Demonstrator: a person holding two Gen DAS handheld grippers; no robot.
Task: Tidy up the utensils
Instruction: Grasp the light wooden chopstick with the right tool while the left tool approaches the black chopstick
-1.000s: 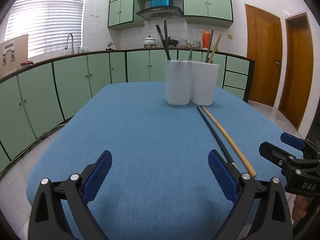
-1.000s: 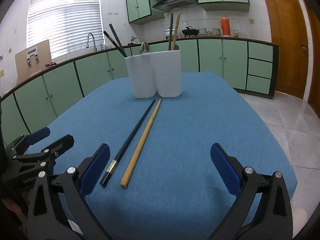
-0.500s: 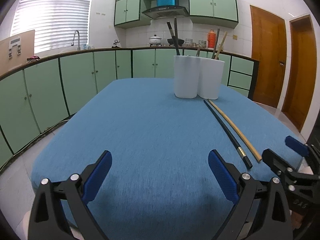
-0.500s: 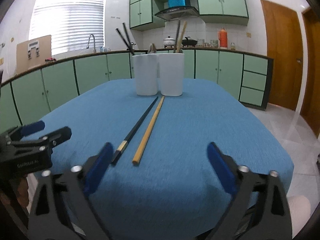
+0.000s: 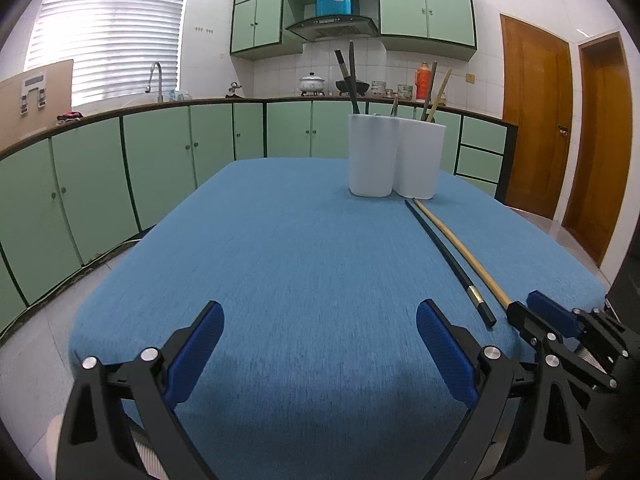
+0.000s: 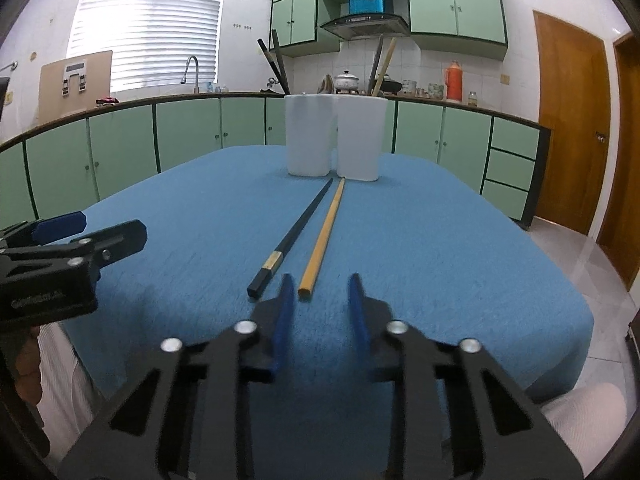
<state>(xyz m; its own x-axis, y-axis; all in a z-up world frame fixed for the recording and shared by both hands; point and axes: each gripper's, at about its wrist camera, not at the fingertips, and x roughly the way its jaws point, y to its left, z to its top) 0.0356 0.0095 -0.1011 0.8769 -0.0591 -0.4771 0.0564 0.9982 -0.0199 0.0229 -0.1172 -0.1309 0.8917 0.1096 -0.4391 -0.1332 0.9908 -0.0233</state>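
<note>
Two chopsticks lie side by side on the blue tablecloth (image 6: 440,240), pointing at two white holders (image 6: 332,140) (image 5: 394,156): a black chopstick (image 6: 296,232) (image 5: 444,252) and a wooden chopstick (image 6: 324,236) (image 5: 460,248). Both holders have dark and wooden sticks standing in them. My right gripper (image 6: 320,282) (image 5: 524,306) is closing. The wooden chopstick's near end lies between its blue pads, close to the left one, and they are not pressing on it. My left gripper (image 5: 320,312) (image 6: 104,226) hovers wide open over the near left cloth, holding nothing.
The table's near edge runs just under both grippers, and its right edge drops to a tiled floor (image 6: 592,264). Green cabinets (image 5: 160,152) and a counter ring the room behind. A person's clothed knee (image 6: 580,412) shows at the lower right.
The right gripper's jaws have narrowed from wide open to a small gap. It has moved in to the wooden chopstick's near end. The left gripper stays open and has hardly moved.
</note>
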